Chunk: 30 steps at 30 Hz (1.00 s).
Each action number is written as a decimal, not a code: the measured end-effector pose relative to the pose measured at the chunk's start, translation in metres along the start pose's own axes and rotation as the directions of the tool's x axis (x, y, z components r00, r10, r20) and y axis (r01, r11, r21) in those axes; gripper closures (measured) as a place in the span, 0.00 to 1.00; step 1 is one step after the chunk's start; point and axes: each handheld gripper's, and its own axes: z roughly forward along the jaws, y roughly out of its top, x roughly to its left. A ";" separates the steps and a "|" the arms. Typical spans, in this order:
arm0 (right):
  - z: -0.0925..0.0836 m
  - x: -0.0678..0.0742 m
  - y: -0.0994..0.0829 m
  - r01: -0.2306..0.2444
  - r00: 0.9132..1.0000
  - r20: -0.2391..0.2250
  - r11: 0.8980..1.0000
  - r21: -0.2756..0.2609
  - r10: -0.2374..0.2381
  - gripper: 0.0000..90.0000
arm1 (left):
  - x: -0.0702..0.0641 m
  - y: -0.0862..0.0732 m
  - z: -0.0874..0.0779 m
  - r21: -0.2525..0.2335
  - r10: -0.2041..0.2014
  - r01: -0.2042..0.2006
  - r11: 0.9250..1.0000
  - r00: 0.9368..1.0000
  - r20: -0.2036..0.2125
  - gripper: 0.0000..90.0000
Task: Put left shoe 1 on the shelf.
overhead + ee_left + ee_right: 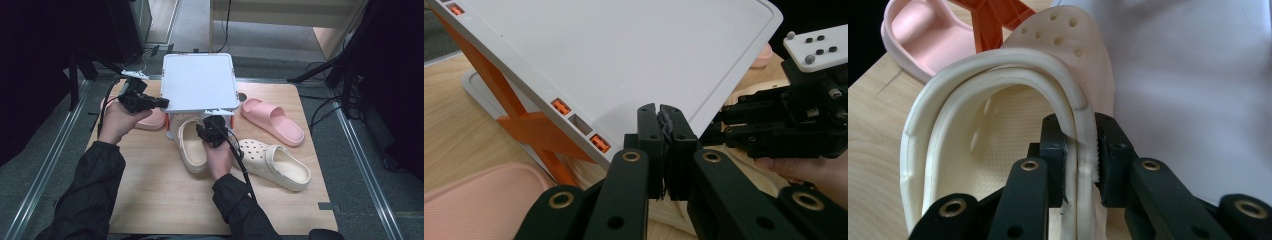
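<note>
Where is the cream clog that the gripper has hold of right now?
In the high view the cream clog lies mid-table, toe under the white rack, the right gripper clamped on its side wall.

Matt cream foam clog (998, 100), wood-grain table (160, 200)

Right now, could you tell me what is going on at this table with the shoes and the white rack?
A person works with two handheld grippers. The right gripper is clamped on the side wall and strap of a cream clog, whose toe sits under the white rack. The left gripper is shut on nothing, beside the rack's edge. A second cream clog and two pink slides lie on the wooden table.
</note>
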 end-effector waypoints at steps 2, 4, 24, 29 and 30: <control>0.002 0.001 0.000 -0.010 1.000 -0.008 1.000 -0.005 0.010 0.85 | 0.000 -0.001 0.000 -0.002 0.000 0.000 1.000 1.000 -0.005 0.98; 0.002 0.002 -0.001 -0.008 1.000 -0.015 1.000 -0.003 0.008 0.83 | 0.000 -0.001 0.000 -0.007 -0.001 0.001 1.000 1.000 -0.004 0.98; -0.062 -0.004 -0.011 0.122 0.980 -0.154 0.992 -0.040 -0.126 0.86 | -0.005 -0.002 0.000 -0.010 0.008 -0.008 1.000 0.999 -0.032 0.98; -0.075 -0.003 -0.026 0.175 0.962 -0.206 0.984 -0.046 -0.180 0.91 | -0.005 -0.002 0.000 -0.010 0.006 -0.007 1.000 0.999 -0.033 0.98; -0.078 -0.004 -0.029 0.186 0.957 -0.217 0.982 -0.044 -0.191 0.92 | -0.006 -0.002 0.000 -0.010 0.005 -0.005 1.000 0.999 -0.035 0.98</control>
